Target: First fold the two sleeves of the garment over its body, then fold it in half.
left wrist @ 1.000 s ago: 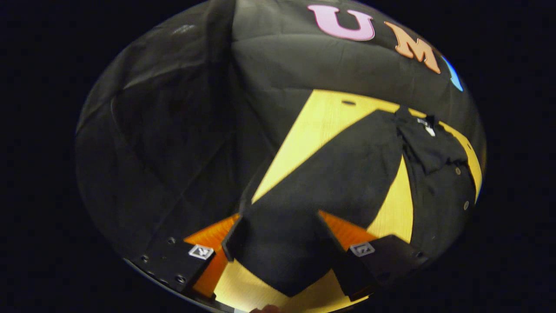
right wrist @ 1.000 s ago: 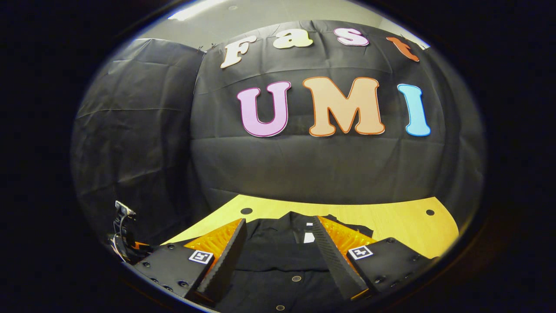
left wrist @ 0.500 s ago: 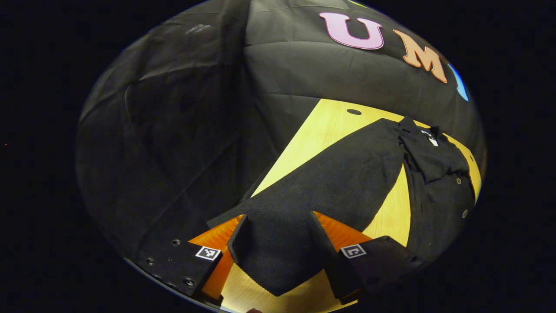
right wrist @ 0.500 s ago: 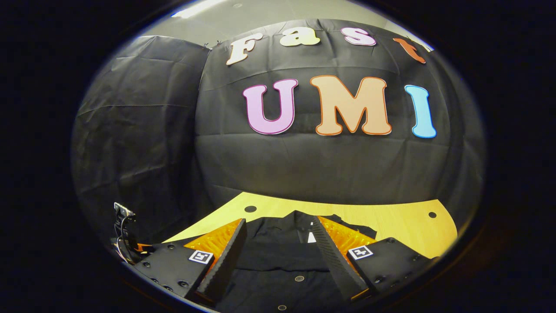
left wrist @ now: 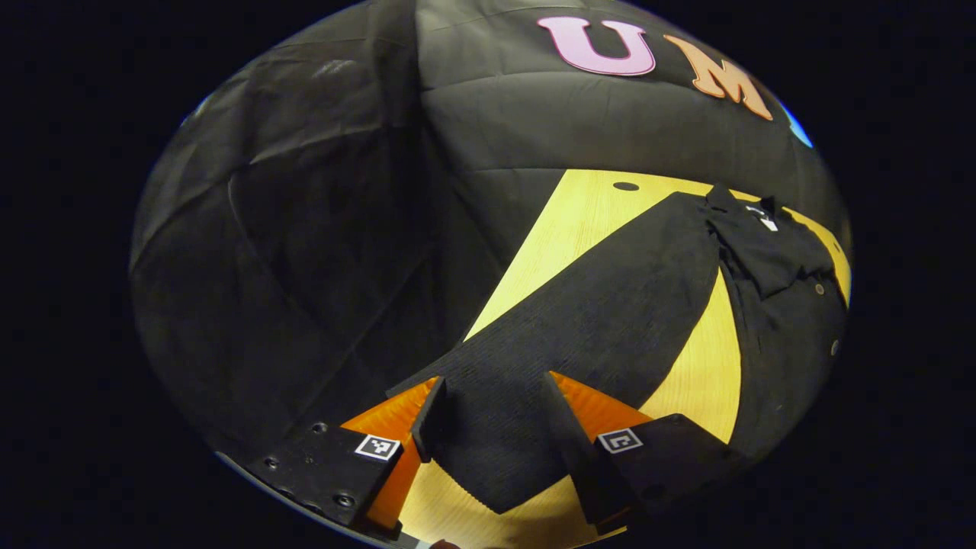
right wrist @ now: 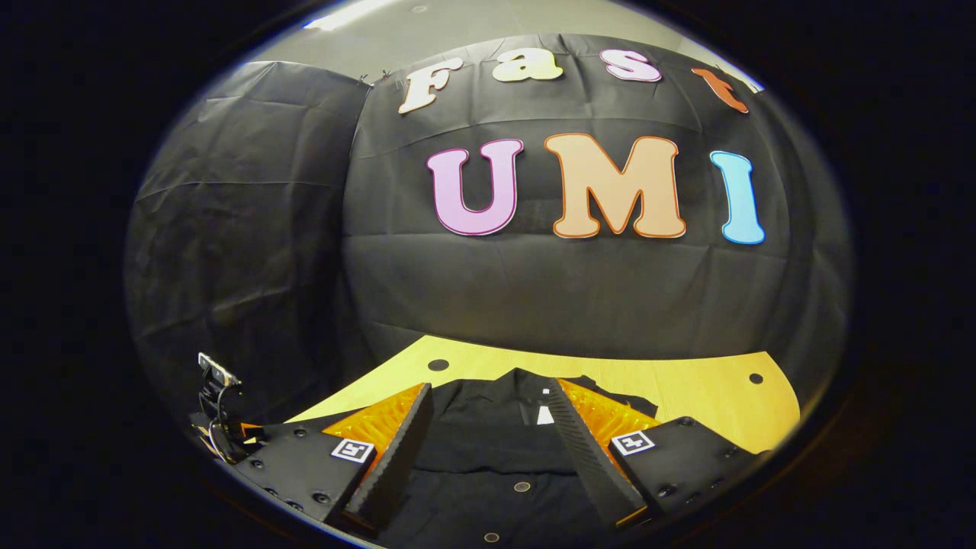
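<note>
A black button-up garment [left wrist: 785, 335] lies flat on the pale wooden table [left wrist: 579, 221], collar [left wrist: 762, 229] at the far end. Its long sleeve [left wrist: 610, 305] stretches diagonally from the shoulder toward me. The cuff end of that sleeve lies between the fingers of my left gripper [left wrist: 492, 396], which stands open with its fingers close beside the cloth. In the right gripper view, my right gripper [right wrist: 488, 404] hovers open over the garment's front [right wrist: 488, 465], with the collar and a white label between its fingers and the buttons just below.
The black cloth wall rises right behind the table's far edge [right wrist: 686, 389]. Two dark holes mark the table's far corners. A small device with cables [right wrist: 217, 389] stands off the table's left side. Bare wood shows between sleeve and body [left wrist: 705, 366].
The left gripper's fingers have drawn closer together around the sleeve's cuff end, and its view has shifted slightly. The right gripper has hardly moved.
</note>
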Available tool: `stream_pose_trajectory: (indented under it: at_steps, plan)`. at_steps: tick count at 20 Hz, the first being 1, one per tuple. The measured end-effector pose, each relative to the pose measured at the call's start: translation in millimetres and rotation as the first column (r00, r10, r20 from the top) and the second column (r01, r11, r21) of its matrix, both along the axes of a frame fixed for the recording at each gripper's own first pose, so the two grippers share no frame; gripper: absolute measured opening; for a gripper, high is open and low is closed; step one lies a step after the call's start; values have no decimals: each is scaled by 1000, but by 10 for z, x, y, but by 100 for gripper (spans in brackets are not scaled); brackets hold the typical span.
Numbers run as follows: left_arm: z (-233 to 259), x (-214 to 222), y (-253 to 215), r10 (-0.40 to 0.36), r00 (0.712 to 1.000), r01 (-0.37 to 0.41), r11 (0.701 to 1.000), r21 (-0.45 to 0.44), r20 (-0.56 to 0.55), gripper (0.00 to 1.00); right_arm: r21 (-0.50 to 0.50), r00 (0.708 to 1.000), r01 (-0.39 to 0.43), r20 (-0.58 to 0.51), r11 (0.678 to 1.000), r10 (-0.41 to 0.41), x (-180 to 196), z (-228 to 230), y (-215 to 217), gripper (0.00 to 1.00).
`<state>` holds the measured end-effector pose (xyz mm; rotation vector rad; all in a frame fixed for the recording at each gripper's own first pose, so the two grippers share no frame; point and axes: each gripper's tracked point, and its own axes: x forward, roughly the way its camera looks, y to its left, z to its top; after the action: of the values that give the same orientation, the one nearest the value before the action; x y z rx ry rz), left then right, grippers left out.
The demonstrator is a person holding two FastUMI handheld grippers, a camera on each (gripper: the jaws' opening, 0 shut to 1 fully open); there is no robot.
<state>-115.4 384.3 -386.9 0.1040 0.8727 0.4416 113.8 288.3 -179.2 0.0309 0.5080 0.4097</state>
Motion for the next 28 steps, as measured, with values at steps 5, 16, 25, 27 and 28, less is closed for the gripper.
stream_pose_trajectory:
  at_steps: [5, 16, 25, 27, 28]
  plan:
    - [-18, 92, -208, 66, 994, -51, 985, -163, 91, 22, -1, 1000, -13, 1, 1000, 13, -33, -3, -8, 92]
    - [324, 225, -338, 45, 995, -22, 972, -233, 94, 0, 12, 1000, -17, 1, 1000, 17, 24, 62, -167, 93]
    - [1155, 1022, -866, -69, 966, 127, 966, -225, 250, 0, 2, 999, -10, 40, 1000, 10, 10, 180, -513, 93]
    - [1305, 1198, -1062, -110, 952, 178, 959, -221, 287, 0, 2, 999, 5, 46, 1000, -5, -13, 186, -644, 97]
    - [1380, 1298, -1161, -131, 945, 201, 956, -214, 300, 0, 5, 999, 13, 48, 1000, -13, -38, 197, -714, 97]
